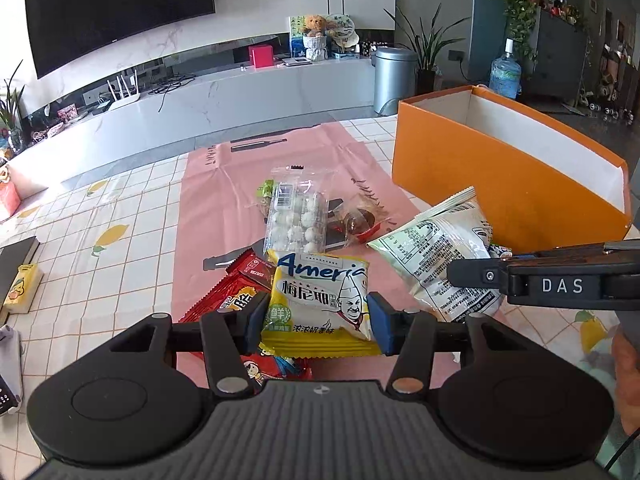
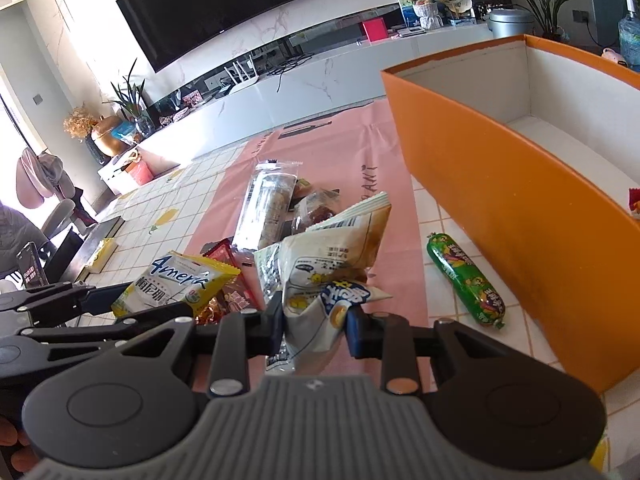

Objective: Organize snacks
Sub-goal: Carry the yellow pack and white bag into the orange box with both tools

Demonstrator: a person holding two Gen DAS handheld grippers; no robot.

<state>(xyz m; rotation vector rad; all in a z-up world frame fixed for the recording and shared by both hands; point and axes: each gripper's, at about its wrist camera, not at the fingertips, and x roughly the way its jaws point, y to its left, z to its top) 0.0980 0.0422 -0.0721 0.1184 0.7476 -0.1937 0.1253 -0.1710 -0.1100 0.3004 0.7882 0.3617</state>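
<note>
Left hand-held gripper (image 1: 316,322) pinches the yellow snack packet (image 1: 318,304) by its side edges, lifted off the pile. Right hand-held gripper (image 2: 314,322) is clamped on the crumpled white bag (image 2: 320,276). Both likely bound for the orange box (image 2: 500,184) at the surface's far right edge.

Big dark TV (image 1: 116,8) on a white marble wall w/ a long low white console (image 1: 224,96) under it. Potted plant (image 1: 428,52) & steel bin (image 1: 394,76) at right; bright daylight from left.
</note>
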